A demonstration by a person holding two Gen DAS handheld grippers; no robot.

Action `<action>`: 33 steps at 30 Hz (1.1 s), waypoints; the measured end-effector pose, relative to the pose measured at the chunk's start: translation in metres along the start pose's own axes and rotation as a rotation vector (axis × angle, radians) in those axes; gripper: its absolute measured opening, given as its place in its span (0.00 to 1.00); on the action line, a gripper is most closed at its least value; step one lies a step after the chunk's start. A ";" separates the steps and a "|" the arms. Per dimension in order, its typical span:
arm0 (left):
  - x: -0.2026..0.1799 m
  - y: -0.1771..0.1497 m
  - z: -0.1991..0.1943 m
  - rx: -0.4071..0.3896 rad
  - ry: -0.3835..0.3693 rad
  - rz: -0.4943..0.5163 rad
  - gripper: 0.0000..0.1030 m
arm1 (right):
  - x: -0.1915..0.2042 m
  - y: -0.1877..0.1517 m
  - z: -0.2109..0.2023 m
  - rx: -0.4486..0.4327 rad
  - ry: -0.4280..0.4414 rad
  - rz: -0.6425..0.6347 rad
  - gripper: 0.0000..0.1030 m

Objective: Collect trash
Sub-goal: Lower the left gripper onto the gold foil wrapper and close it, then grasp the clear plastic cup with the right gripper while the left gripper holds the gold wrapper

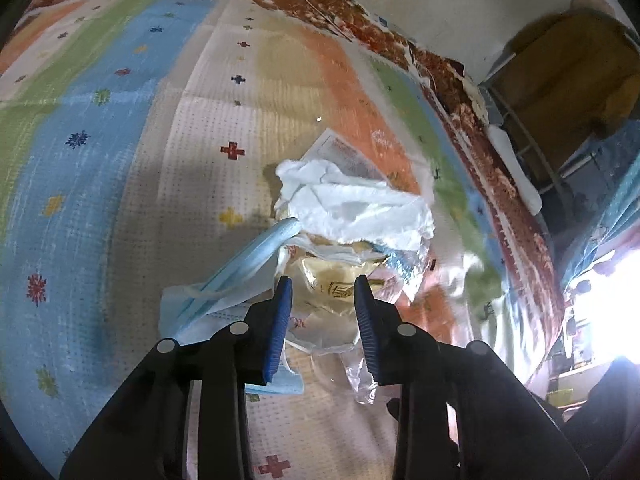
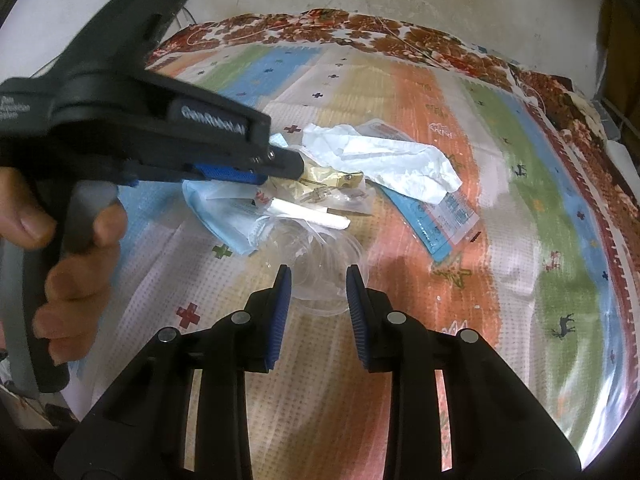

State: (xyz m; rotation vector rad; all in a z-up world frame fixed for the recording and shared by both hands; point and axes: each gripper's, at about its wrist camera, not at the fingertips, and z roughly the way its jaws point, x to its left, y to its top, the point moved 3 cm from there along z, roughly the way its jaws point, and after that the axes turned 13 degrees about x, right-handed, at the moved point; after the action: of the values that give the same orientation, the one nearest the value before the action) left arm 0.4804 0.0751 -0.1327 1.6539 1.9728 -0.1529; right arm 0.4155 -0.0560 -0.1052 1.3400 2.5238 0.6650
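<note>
In the left wrist view the crumpled white tissue [image 1: 352,208] covers most of the printed packet [image 1: 344,152] beneath it, and the print on that packet is too blurred to read. The yellowish clear wrapper [image 1: 328,284] between the left claw [image 1: 322,288] pads carries a dark mark too smeared to make out; whether the pads press it cannot be told. The right edge is blown out by glare. In the right wrist view the left claw's body hides part of the blue face mask [image 2: 224,216], and its tips are lost among the trash. The clear plastic lid [image 2: 320,264] barely shows. The hand [image 2: 68,248] is cut off at the left edge.
</note>
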 end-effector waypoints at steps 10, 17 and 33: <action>-0.001 -0.001 0.018 0.004 0.075 -0.007 0.12 | 0.003 -0.001 0.000 0.004 0.006 0.009 0.28; -0.005 0.002 0.013 -0.037 0.054 0.002 0.03 | 0.003 -0.002 -0.001 0.007 0.010 0.010 0.28; -0.012 -0.004 -0.047 -0.100 0.093 -0.002 0.01 | 0.004 0.001 -0.014 -0.001 0.063 0.029 0.06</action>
State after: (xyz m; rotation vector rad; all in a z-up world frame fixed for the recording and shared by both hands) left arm 0.4619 0.0837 -0.0880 1.6211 2.0164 0.0221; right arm 0.4080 -0.0561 -0.0923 1.3791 2.5566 0.7255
